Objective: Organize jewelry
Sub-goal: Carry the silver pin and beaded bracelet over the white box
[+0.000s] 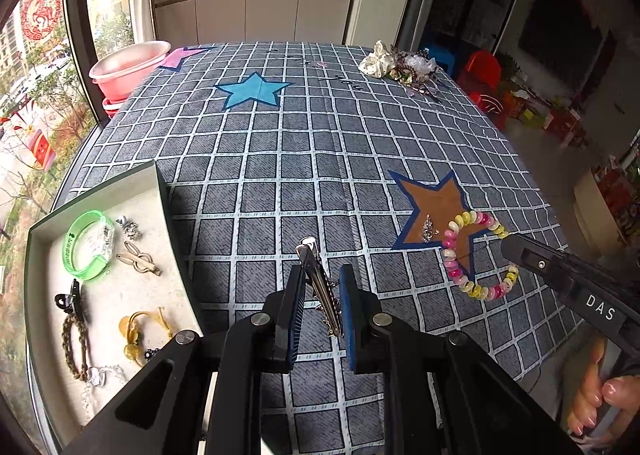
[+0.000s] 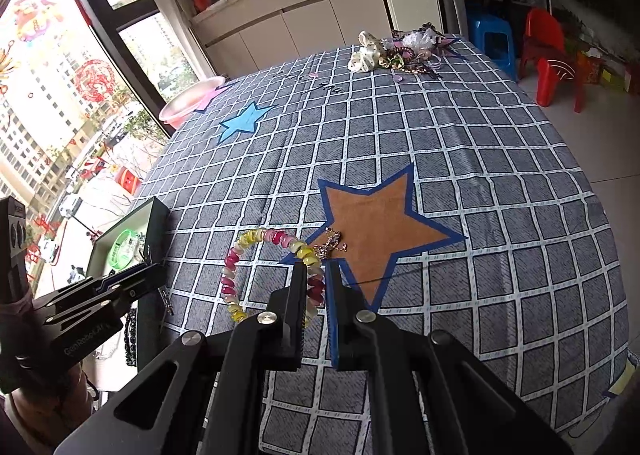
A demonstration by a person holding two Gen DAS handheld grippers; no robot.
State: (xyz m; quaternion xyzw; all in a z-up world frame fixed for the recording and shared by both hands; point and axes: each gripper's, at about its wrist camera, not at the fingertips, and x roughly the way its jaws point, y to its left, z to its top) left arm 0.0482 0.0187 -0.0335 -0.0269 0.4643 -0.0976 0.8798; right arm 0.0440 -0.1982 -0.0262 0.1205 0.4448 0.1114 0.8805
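My left gripper [image 1: 322, 275] is shut on a silver metal hair clip [image 1: 320, 285] and holds it above the checked tablecloth, just right of the open jewelry box [image 1: 160, 191]. My right gripper [image 2: 316, 269] is shut on a pink, yellow and white bead bracelet [image 2: 236, 255], which hangs over the cloth near the brown star [image 2: 380, 223]; the bracelet also shows in the left wrist view [image 1: 454, 255]. A small silver trinket [image 1: 429, 229] lies on the brown star. The box holds a green bangle [image 1: 86, 245], a beige clip [image 1: 138, 261] and several other pieces.
A pile of scrunchies and hair accessories [image 1: 400, 65] lies at the table's far right corner. A pink basin [image 1: 130, 69] stands at the far left. A blue star [image 1: 254, 89] is printed mid-table. Red and blue stools [image 2: 548, 55] stand beyond the table.
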